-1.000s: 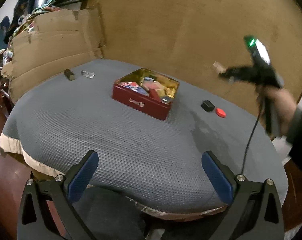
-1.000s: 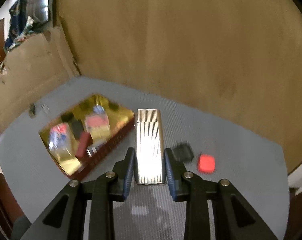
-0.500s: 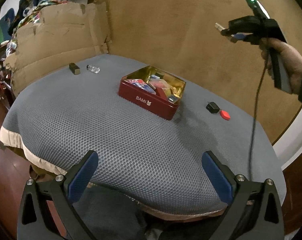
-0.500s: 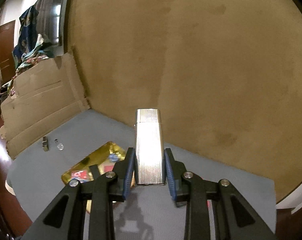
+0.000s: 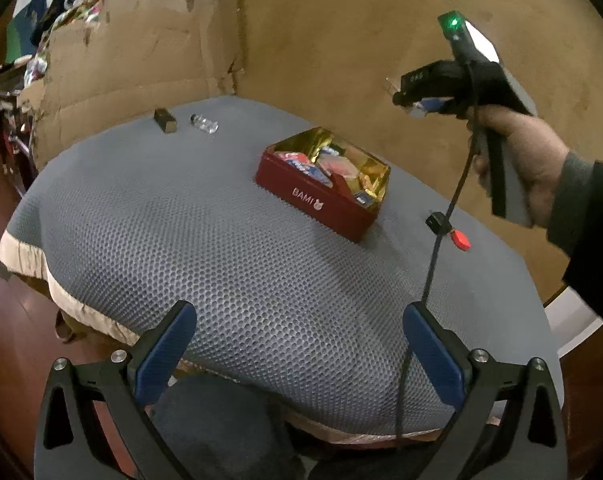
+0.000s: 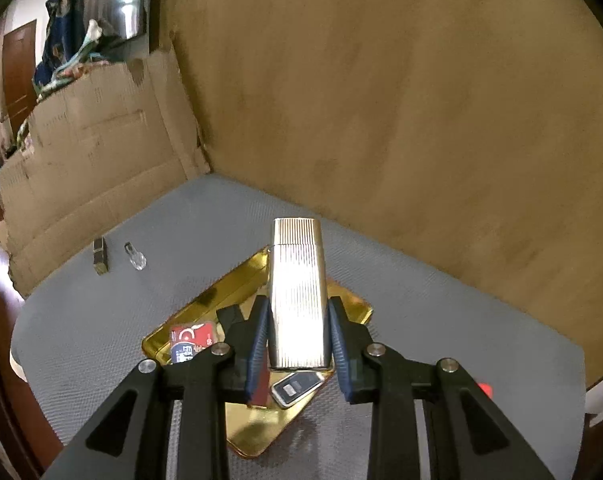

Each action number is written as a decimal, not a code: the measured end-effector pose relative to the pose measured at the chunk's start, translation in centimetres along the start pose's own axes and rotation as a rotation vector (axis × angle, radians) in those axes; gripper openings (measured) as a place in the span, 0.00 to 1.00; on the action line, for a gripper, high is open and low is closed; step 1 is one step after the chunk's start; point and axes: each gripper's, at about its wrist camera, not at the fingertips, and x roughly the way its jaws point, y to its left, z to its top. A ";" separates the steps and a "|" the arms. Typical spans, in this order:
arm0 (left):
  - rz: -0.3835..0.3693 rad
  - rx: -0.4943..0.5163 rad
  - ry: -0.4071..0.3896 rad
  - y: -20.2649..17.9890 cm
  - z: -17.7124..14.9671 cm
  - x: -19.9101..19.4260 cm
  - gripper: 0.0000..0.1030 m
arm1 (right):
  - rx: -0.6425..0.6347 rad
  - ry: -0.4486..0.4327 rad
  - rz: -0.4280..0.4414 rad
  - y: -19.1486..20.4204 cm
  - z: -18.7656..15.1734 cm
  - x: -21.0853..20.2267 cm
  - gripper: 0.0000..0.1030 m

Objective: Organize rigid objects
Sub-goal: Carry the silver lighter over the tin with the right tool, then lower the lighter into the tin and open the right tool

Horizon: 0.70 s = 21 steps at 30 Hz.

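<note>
Now the right claw is clenched on a ribbed silver lighter, long axis pointing away up the frame, above the open tin at lower centre. Upper left on the tabletop, a dark block lies beside a glass vial. The left claw gapes empty at frame bottom.

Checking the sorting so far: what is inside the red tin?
The red tin holds a red-and-blue packet, a small dark silver-faced item and other pieces; the right gripper and its lighter cover the rest.
</note>
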 end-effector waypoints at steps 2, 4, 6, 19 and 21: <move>-0.002 -0.021 0.012 0.4 0.1 0.2 0.99 | 0.000 0.018 -0.012 0.4 -0.2 1.4 0.29; -0.002 -0.036 0.013 0.7 0.1 0.1 0.99 | 0.009 0.041 -0.032 0.3 -0.7 3.0 0.29; 0.000 -0.053 0.014 1.1 0.3 0.2 0.99 | 0.026 0.071 -0.052 0.0 -1.3 4.8 0.29; 0.013 -0.054 0.016 1.4 0.3 0.3 0.99 | 0.064 0.158 -0.020 0.6 -4.7 10.5 0.29; 0.014 -0.055 0.016 1.4 0.3 0.3 0.99 | 0.063 0.156 -0.019 0.6 -4.8 10.6 0.29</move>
